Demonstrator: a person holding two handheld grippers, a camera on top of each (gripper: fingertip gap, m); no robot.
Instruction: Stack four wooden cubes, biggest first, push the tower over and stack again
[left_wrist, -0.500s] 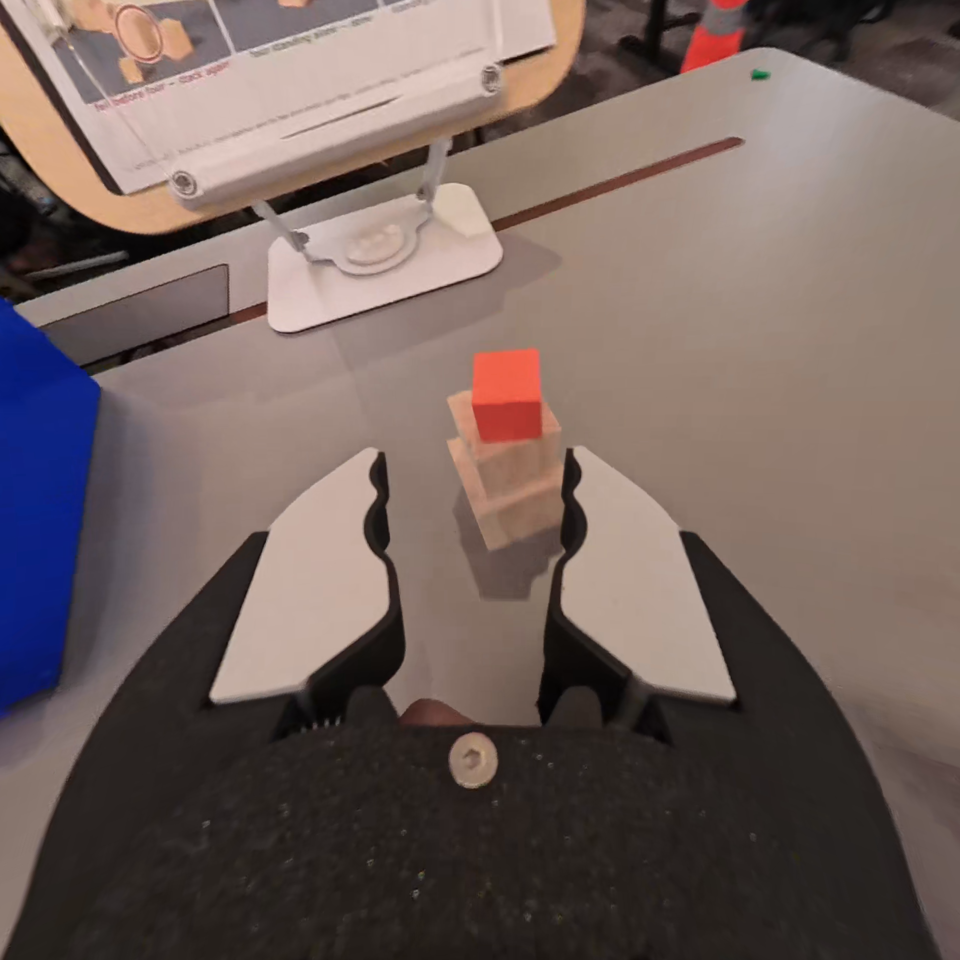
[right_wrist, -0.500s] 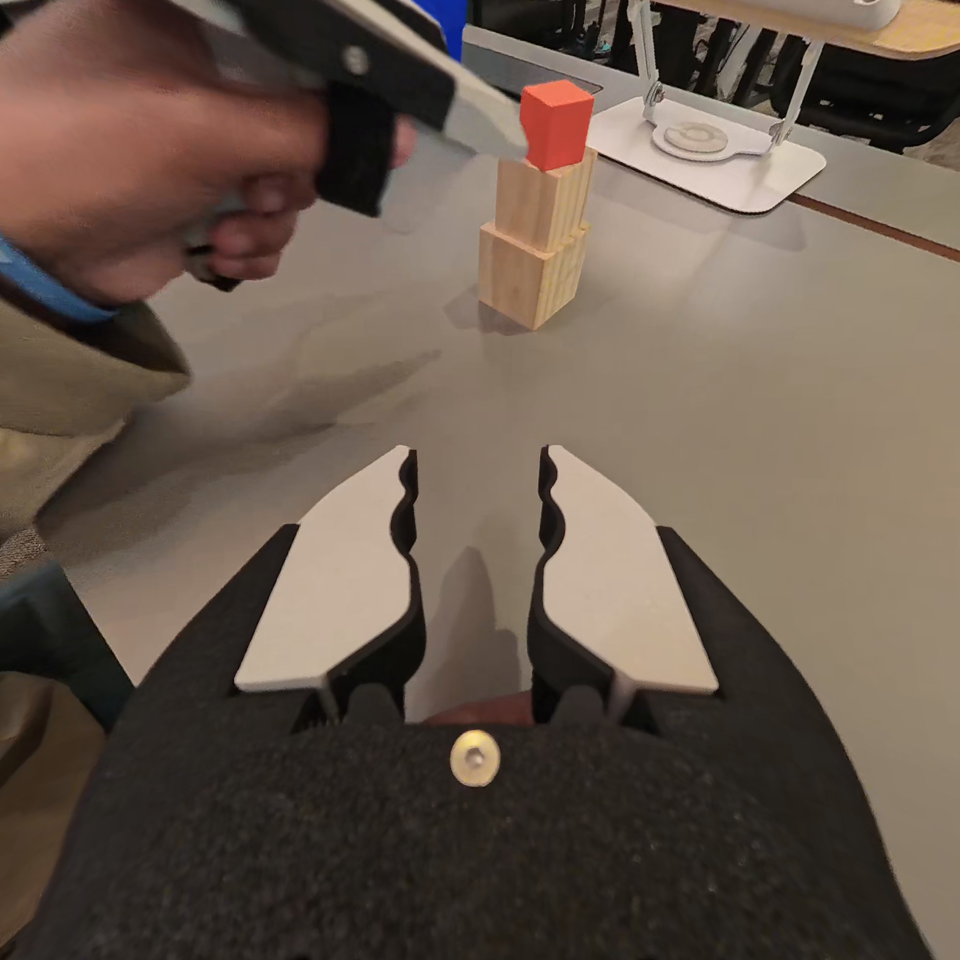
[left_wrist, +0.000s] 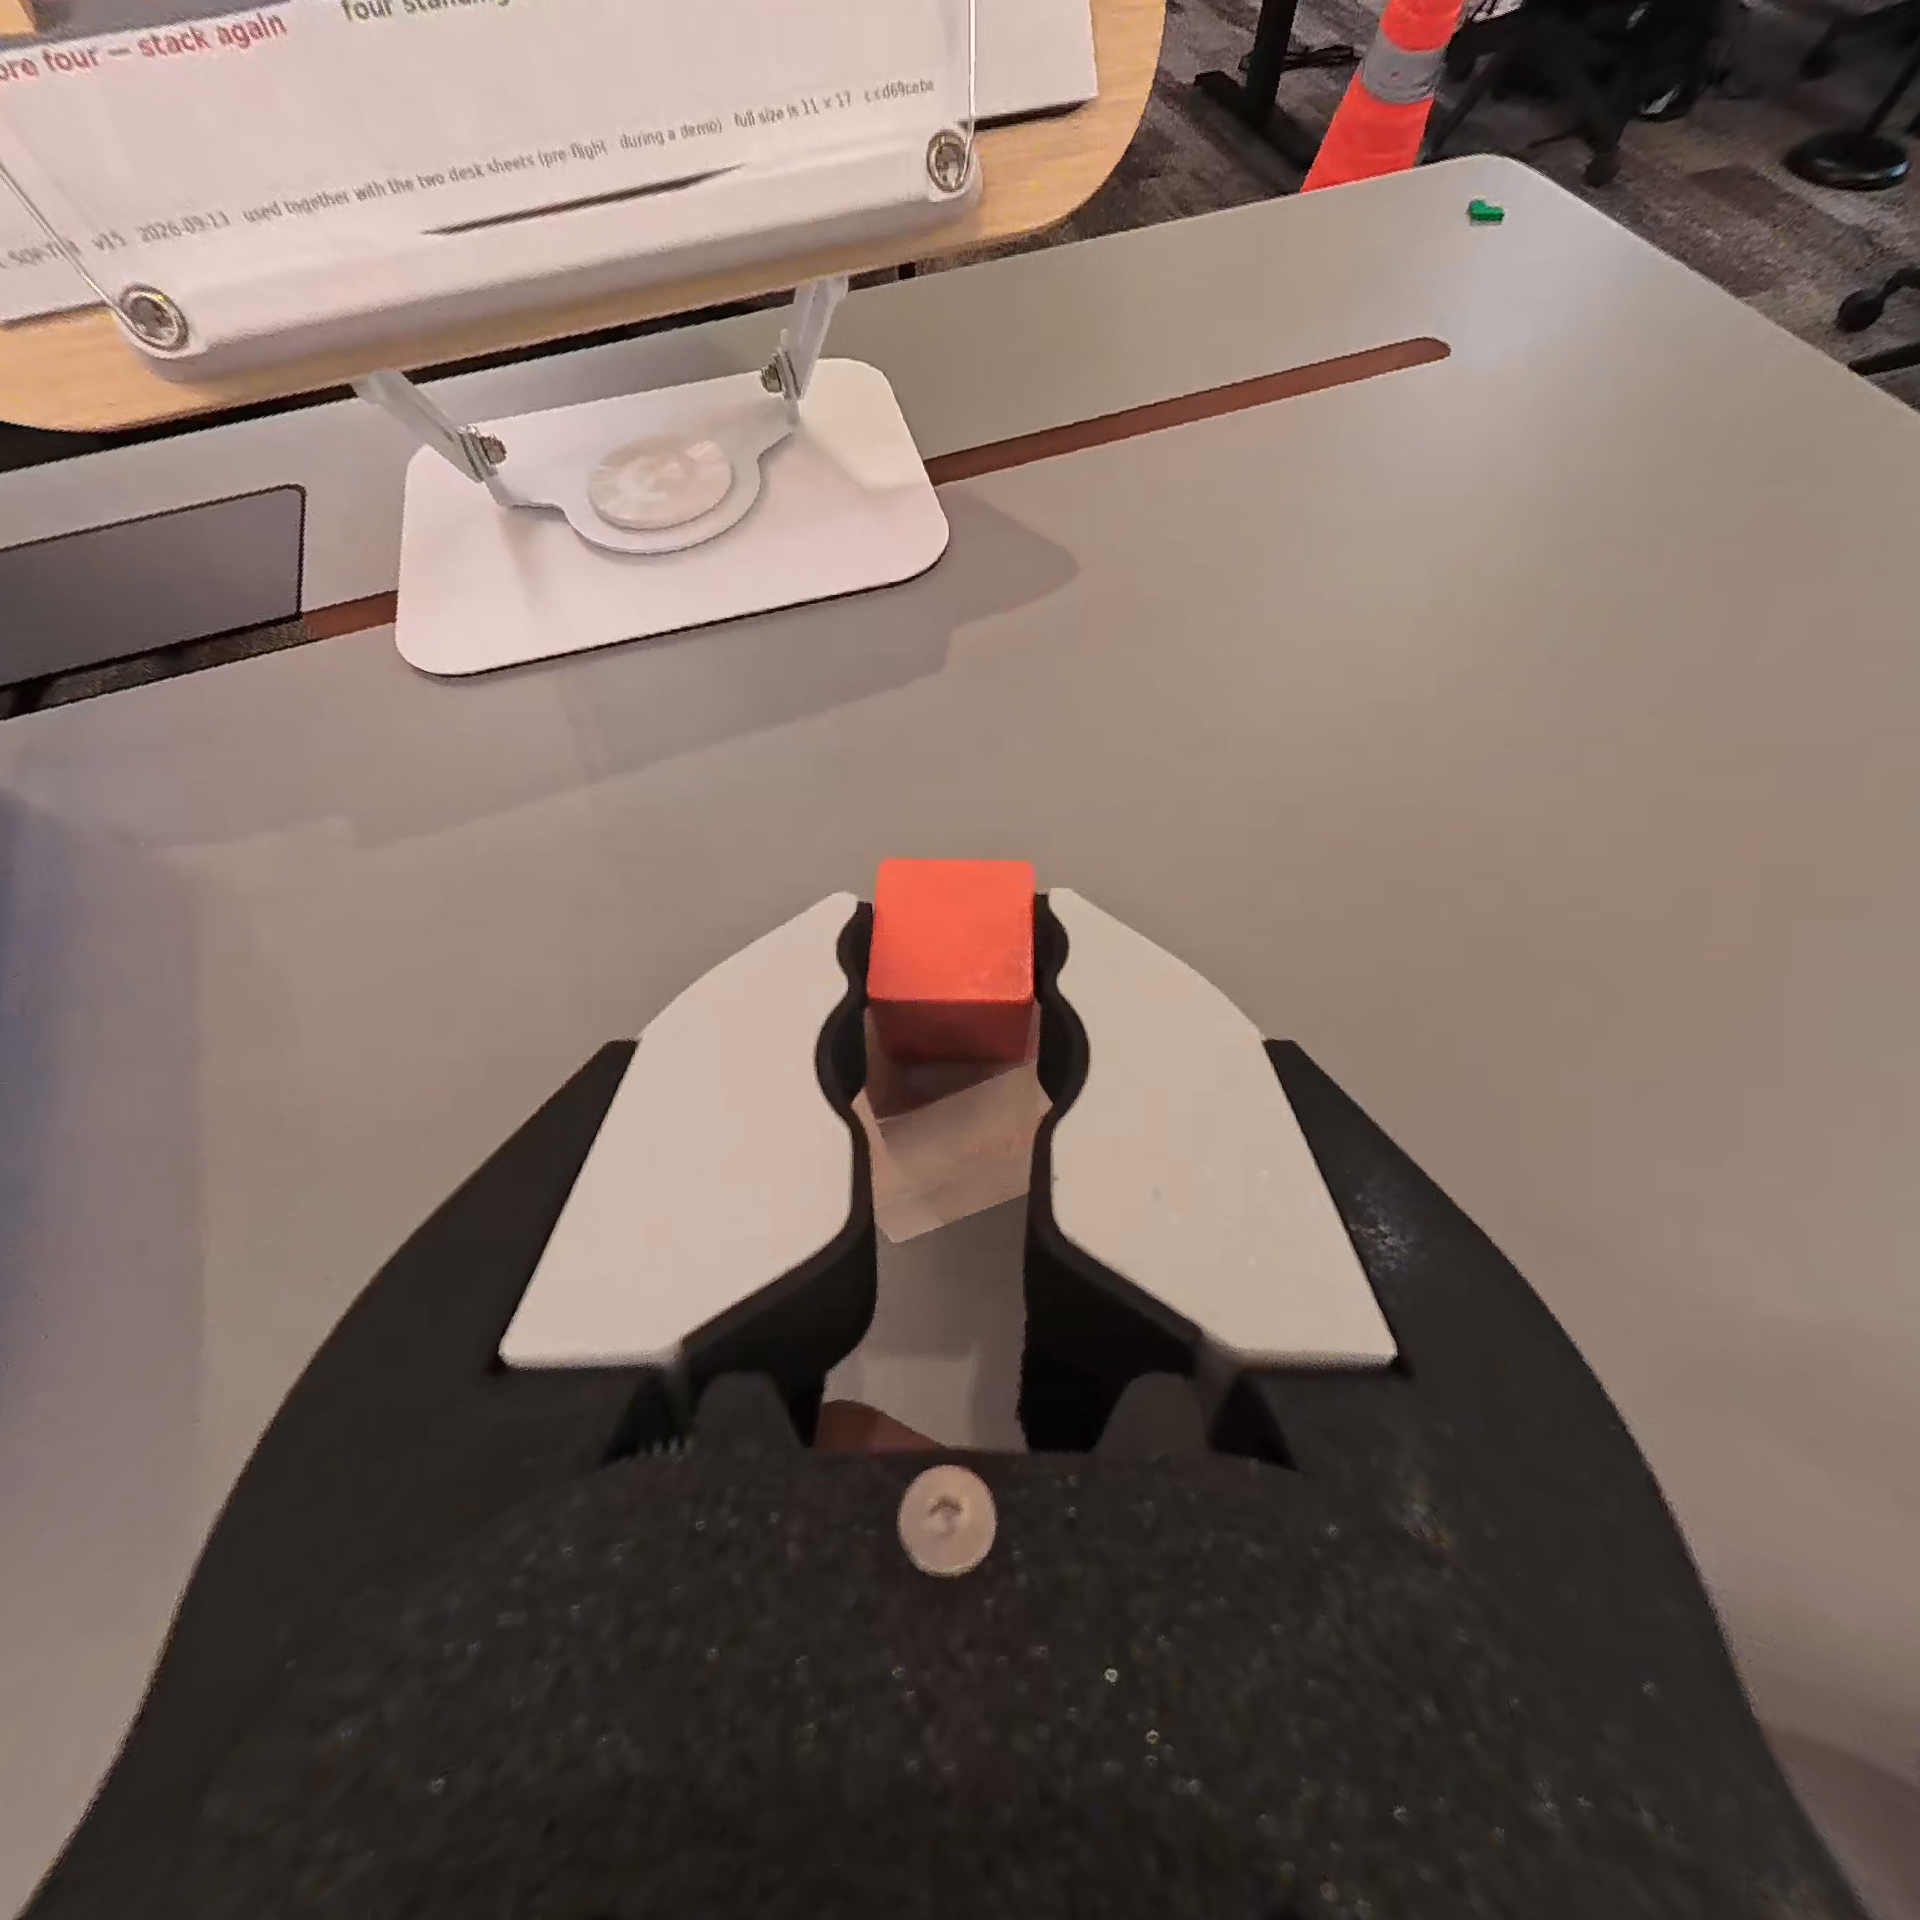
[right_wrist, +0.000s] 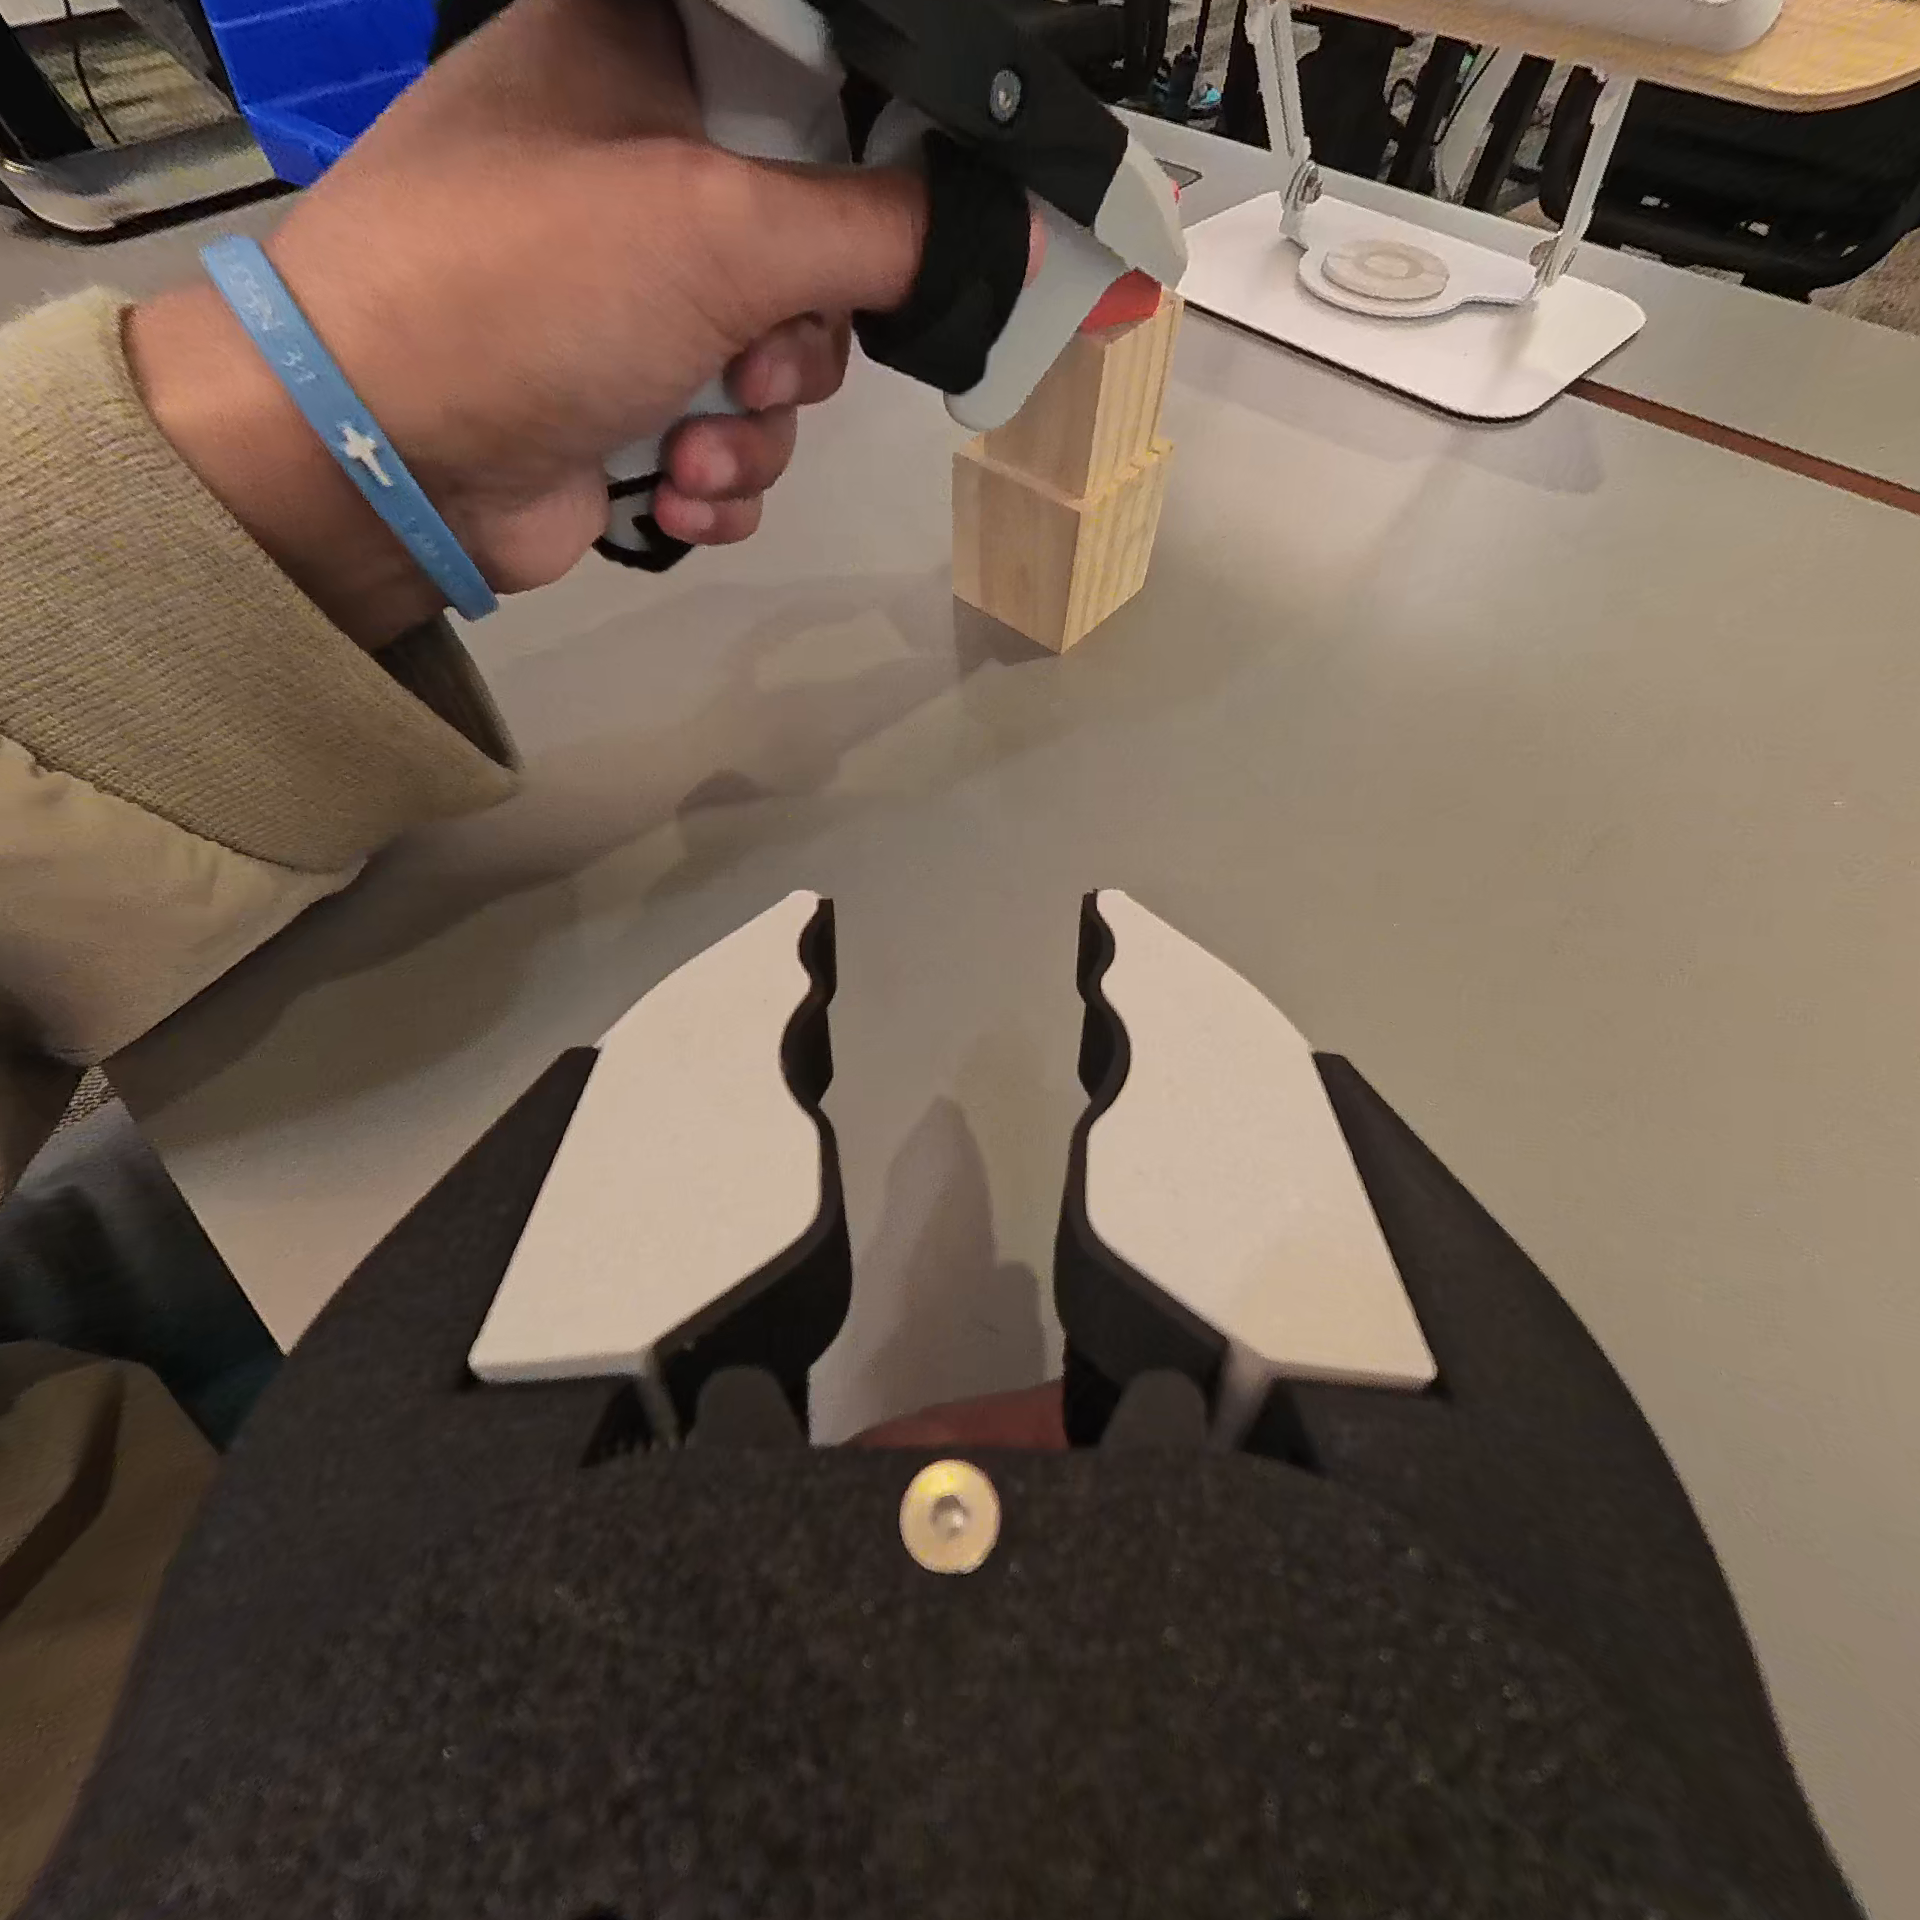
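While the left gripper (left_wrist: 951, 914) has its two fingers closed against the sides of the red cube (left_wrist: 954, 951), that cube sits at the top of the tower (right_wrist: 1060, 520) on the grey table (left_wrist: 1455, 831). In the right wrist view the tower shows a large pale wooden cube (right_wrist: 1049, 551) at the bottom and a narrower wooden cube (right_wrist: 1101, 416) on it, turned a little off square; only a sliver of red shows above, behind the left gripper's fingertip (right_wrist: 1039, 343). Whether a fourth cube lies hidden there cannot be told. A hand (right_wrist: 582, 322) with a blue wristband (right_wrist: 343, 426) and a beige sleeve (right_wrist: 156, 623) holds that gripper just left of the tower. The right gripper (right_wrist: 956, 935) hangs over bare table well in front of the tower, its fingers apart with nothing between them. Behind the tower stands a white stand (left_wrist: 665, 540) holding a printed sheet (left_wrist: 499, 135). Farther behind the tower, off the table, is an orange cone (left_wrist: 1382, 94).
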